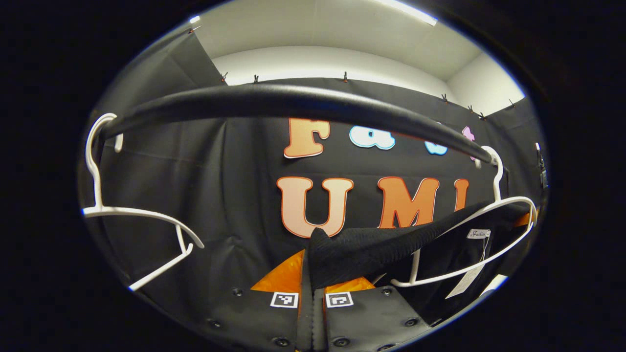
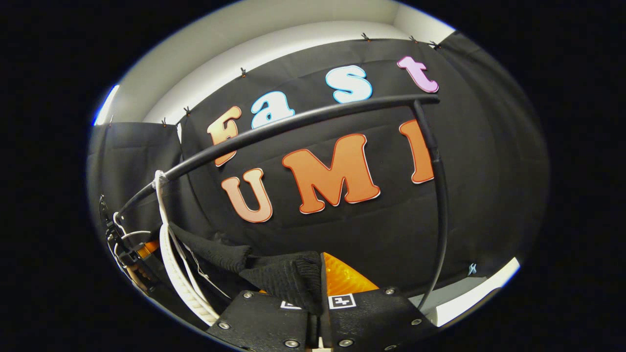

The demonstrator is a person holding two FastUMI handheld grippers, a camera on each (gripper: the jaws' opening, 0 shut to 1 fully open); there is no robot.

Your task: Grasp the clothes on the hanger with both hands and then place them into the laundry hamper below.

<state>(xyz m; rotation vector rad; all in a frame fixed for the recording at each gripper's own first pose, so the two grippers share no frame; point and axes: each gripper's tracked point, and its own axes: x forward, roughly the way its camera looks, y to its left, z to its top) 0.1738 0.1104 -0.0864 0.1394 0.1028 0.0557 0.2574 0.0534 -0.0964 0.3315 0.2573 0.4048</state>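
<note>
A black knit garment [image 1: 371, 249] hangs on a white hanger [image 1: 508, 234] at the right end of the black rail [image 1: 293, 100]. In the left gripper view my left gripper [image 1: 312, 293] is shut on one shoulder of the garment, with the cloth bunched between its fingers. In the right gripper view my right gripper [image 2: 317, 303] is shut on the other end of the black garment [image 2: 288, 274], just right of the white hanger [image 2: 168, 244]. The garment still drapes over the hanger, which hooks on the rail [image 2: 293, 122].
An empty white hanger [image 1: 142, 215] hangs at the rail's left end. The rack's upright post [image 2: 440, 205] stands to the right in the right gripper view. A paper tag [image 1: 464, 283] dangles from the garment. The black cloth wall is close behind.
</note>
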